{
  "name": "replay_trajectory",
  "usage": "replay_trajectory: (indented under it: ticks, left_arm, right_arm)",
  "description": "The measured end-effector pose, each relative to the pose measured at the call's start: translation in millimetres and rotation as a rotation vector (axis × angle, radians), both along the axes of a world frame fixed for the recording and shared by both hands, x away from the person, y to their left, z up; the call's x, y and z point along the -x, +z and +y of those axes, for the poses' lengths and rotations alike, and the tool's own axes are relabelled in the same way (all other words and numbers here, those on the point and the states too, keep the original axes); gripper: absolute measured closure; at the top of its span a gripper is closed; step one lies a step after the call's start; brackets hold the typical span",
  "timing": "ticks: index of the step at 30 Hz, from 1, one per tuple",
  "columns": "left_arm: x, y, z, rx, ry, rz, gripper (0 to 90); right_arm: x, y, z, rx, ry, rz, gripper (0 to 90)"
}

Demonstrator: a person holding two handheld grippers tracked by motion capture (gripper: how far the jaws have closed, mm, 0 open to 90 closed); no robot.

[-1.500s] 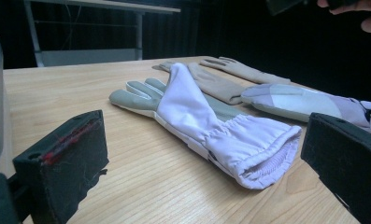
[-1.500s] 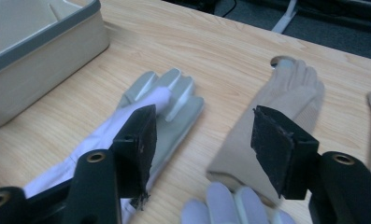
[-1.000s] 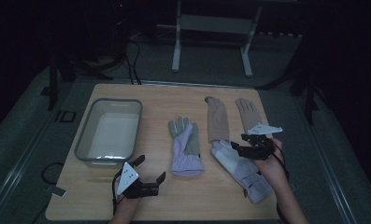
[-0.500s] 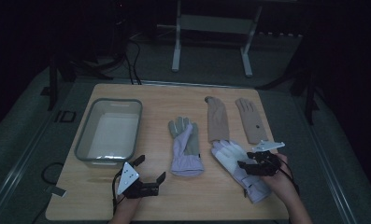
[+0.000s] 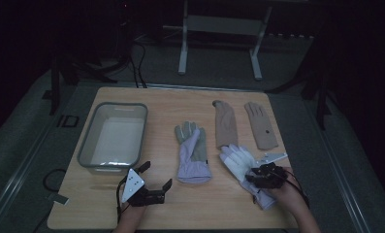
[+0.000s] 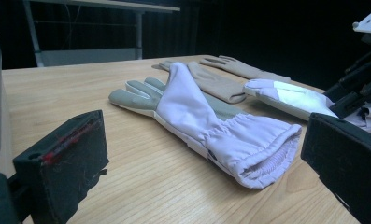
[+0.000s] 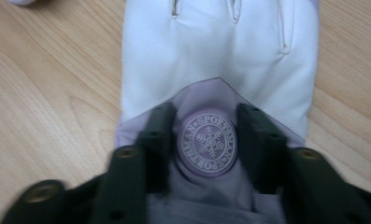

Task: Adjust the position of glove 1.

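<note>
Wooden table (image 5: 229,204) in a dark room, holding one clear plastic bin (image 5: 113,135) at the left (nothing lies inside it). Beside it lie a lavender-and-grey glove (image 5: 192,155), two tan gloves (image 5: 225,124) at the far edge, and a white-and-lavender glove (image 5: 238,162) at front right. Right gripper (image 7: 206,140) is down on that glove's cuff, its jaws having just been closing, bunching fabric around a round badge (image 7: 207,142). Left gripper (image 5: 153,182) rests near the bin, jaws apart, gripping nothing.
</note>
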State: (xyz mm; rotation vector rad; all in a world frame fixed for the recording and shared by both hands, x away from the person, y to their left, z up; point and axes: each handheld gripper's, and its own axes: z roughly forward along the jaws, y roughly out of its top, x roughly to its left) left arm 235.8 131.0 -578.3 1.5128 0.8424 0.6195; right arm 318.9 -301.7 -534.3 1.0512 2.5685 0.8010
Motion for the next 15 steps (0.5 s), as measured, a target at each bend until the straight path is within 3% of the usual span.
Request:
replay_trajectory:
  ticks: [4,10,15]
  left_arm:
    - [0.0,0.0,0.2,0.002,0.001,0.0,0.9]
    - [-0.1,0.0,0.4,0.002,0.001,0.001,0.9]
    - [0.0,-0.1,0.4,0.004,0.002,0.0,0.9]
  right_arm:
    - [3.7,1.5,1.7,-0.011,-0.041,0.003,66.9]
    - [11.1,5.0,-3.0,-0.066,-0.085,-0.023,76.0]
    - [21.9,18.4,-2.7,-0.1,-0.142,-0.046,78.2]
